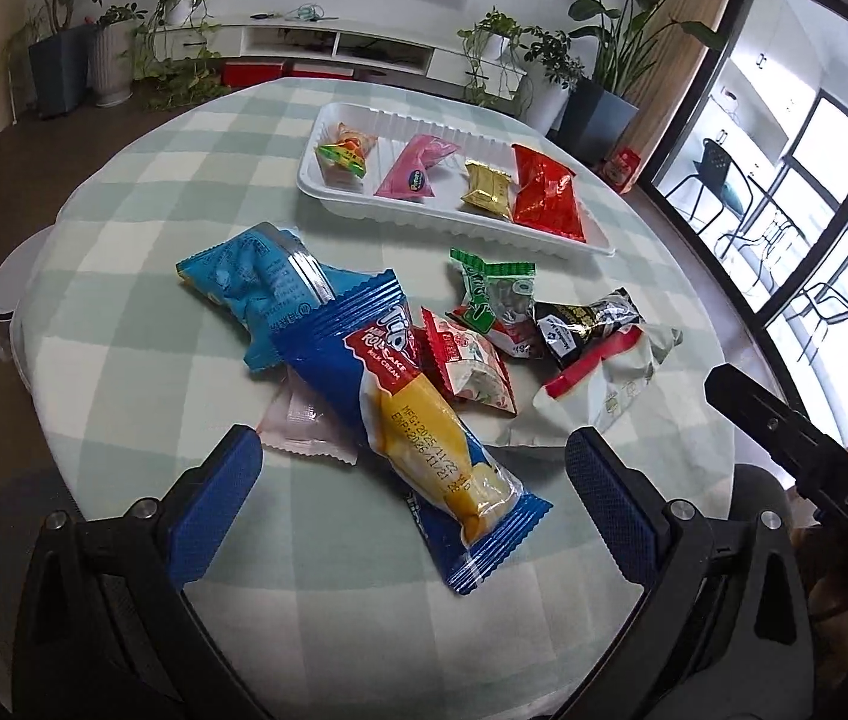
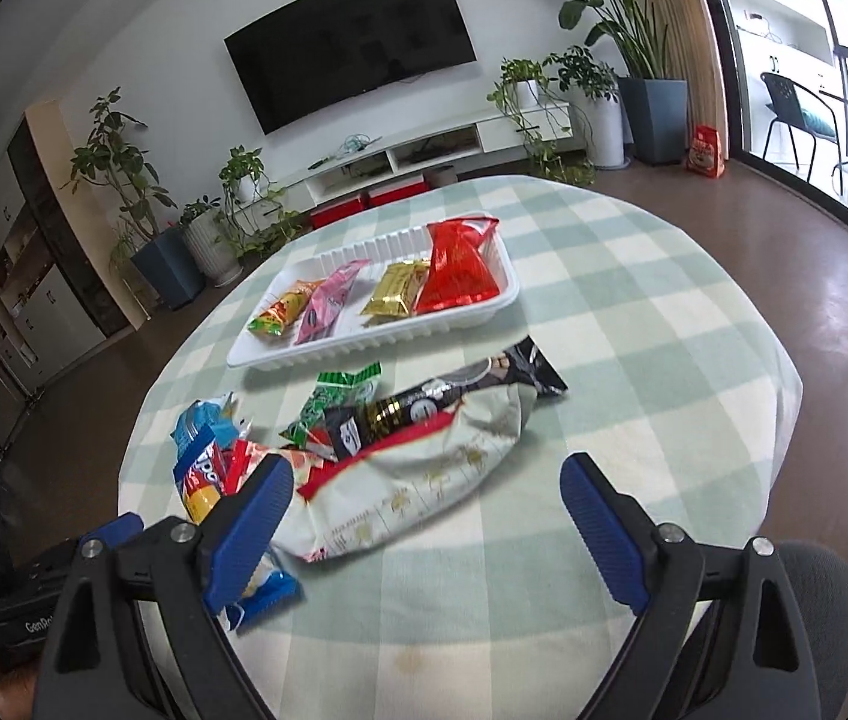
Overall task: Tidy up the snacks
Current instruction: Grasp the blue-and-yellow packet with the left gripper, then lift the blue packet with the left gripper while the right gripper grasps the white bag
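A white tray [image 1: 544,243] at the far side of the round table holds several snacks, among them a pink pack [image 1: 415,171], a gold pack [image 1: 487,192] and a red pack [image 1: 547,195]; the tray also shows in the right wrist view [image 2: 388,342]. A loose pile lies nearer: a blue roll cake pack [image 1: 418,420], a light blue pack [image 1: 250,294], a green pack [image 1: 493,291], a black pack [image 1: 589,321] and a white pack [image 2: 418,480]. My left gripper [image 1: 415,495] is open, its jaws either side of the roll cake pack. My right gripper [image 2: 427,510] is open over the white pack.
The table wears a green and white check cloth [image 2: 634,330]. Its edge drops to a brown floor [image 2: 814,300] on the right. Potted plants [image 2: 640,96], a TV [image 2: 352,42] and a low white cabinet [image 2: 424,156] stand behind. The right gripper's body [image 1: 808,462] shows at the left wrist view's right edge.
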